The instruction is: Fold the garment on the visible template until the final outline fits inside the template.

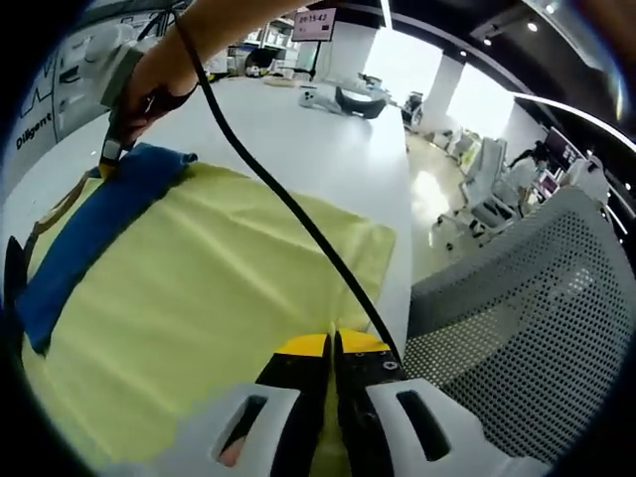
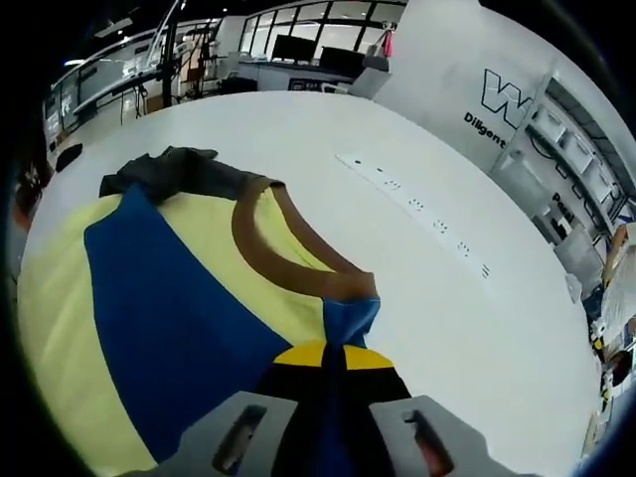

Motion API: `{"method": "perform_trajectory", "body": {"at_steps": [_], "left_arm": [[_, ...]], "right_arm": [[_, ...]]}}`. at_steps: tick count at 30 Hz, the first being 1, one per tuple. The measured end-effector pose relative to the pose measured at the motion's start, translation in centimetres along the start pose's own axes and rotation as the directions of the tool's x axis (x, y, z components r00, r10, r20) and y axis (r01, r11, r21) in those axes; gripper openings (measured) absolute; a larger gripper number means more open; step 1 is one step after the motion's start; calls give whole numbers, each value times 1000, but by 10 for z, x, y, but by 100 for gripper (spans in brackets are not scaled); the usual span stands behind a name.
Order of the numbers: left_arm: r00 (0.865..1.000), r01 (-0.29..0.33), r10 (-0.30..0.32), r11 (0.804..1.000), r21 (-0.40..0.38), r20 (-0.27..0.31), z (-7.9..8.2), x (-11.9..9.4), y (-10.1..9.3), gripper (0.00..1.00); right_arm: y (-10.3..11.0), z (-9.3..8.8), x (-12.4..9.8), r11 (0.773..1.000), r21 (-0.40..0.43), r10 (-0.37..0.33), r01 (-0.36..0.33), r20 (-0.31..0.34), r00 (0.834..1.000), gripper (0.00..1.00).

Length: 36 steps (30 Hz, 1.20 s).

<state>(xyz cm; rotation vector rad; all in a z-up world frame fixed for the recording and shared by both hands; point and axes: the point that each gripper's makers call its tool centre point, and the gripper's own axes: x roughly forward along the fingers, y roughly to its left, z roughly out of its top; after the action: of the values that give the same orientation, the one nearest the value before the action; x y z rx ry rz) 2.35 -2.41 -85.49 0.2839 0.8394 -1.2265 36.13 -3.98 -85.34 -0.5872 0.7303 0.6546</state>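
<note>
You are in the middle of a fold: your left gripper (image 1: 333,350) fingers pinch the yellow T-shirt (image 1: 219,298) hem at lower centre, your right gripper (image 2: 328,360) fingers clamp its blue shoulder, so next carry both edges across the white counter (image 2: 397,258) evenly.
</note>
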Motion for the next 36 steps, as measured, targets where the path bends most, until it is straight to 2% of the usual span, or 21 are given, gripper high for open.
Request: {"method": "perform_trajectory", "body": {"at_steps": [6,7,13,14,17,20,21,25,26,27,31,32,36], "left_arm": [[1000,-2,2,999,-32,9,0,0,1,3],[1000,-2,3,999,-51,16,0,-1,1,3],[1000,-1,2,999,-45,26,0,-2,-2,0],[1000,-4,5,999,-45,26,0,-2,-2,0],[999,3,-2,999,-35,37,3,-7,-4,0],[998,8,-5,999,-44,55,7,-14,-4,2],[998,-1,5,998,-64,61,10,-21,-3,5],[993,10,1,996,-91,120,19,-36,-2,8],[990,11,4,994,-107,138,22,-40,-1,9],[990,6,9,994,-109,143,22,-44,2,9],[986,-23,45,990,-140,159,20,-54,13,10],[985,-32,58,987,-155,165,19,-57,17,10],[975,-82,123,974,-210,187,15,-68,36,9]], "right_arm": [[-1,0,0,999,39,-1,1,2,1000,0],[-1,-1,0,997,78,1,-2,9,1000,0],[-1,0,-1,996,90,-9,8,11,1000,0],[-2,0,-1,996,91,-13,12,8,1000,3],[-7,11,-6,990,133,-49,40,66,997,7],[-13,13,-12,987,151,-74,63,72,995,11],[-7,24,-15,981,191,-48,22,133,990,14],[-11,25,-19,979,196,-83,58,125,989,16],[-11,26,-20,970,235,-91,58,131,987,16],[-7,29,-22,949,314,-84,31,157,984,17],[-8,29,-29,952,299,-108,61,145,983,20],[-8,32,-32,938,341,-118,58,159,980,20],[-2,33,-39,929,366,-118,48,170,978,20]]}}
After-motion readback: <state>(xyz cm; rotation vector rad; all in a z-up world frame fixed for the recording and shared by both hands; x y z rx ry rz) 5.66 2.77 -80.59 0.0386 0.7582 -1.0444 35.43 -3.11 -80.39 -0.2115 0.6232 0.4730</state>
